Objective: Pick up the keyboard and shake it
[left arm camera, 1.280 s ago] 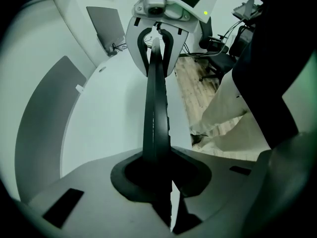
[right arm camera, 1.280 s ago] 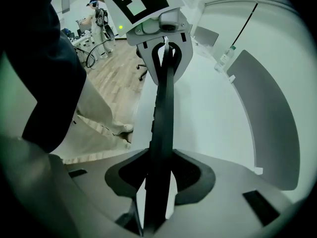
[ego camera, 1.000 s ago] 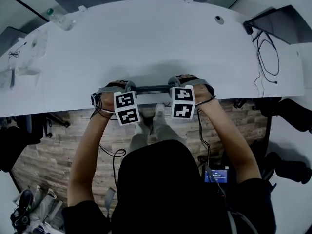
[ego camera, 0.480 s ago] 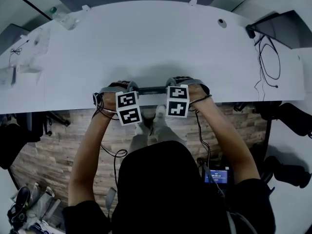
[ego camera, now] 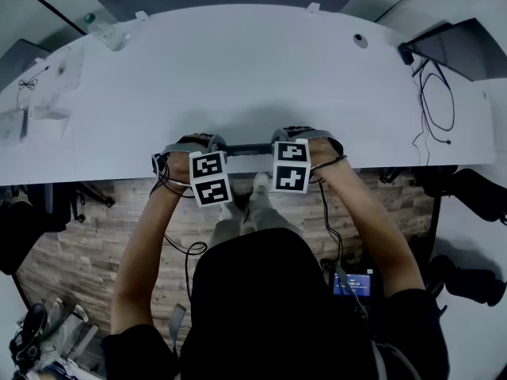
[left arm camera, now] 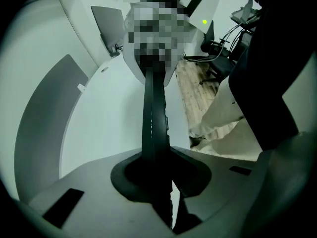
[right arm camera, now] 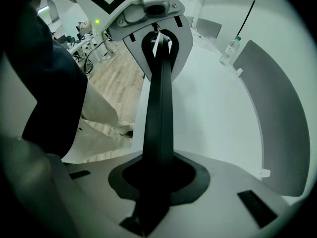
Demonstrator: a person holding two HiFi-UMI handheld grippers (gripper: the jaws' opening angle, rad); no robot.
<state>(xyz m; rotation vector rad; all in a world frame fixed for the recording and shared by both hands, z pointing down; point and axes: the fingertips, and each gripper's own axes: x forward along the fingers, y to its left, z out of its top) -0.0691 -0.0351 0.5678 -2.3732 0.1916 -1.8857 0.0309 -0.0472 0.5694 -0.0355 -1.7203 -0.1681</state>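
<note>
The keyboard [ego camera: 245,145] is held edge-on over the desk's [ego camera: 238,62] near edge, centre frame. The left tool [ego camera: 211,143] pinches one end, and the right tool [ego camera: 280,136] has just been closing on the other. Shaking too early could slip the thin edge from the right pads.

One keyboard [ego camera: 245,146], one plastic bottle [ego camera: 100,29], one white table [ego camera: 238,70].

Head view overhead; gripper views close, opposed, sharing keyboard [left arm camera: 151,118].
</note>
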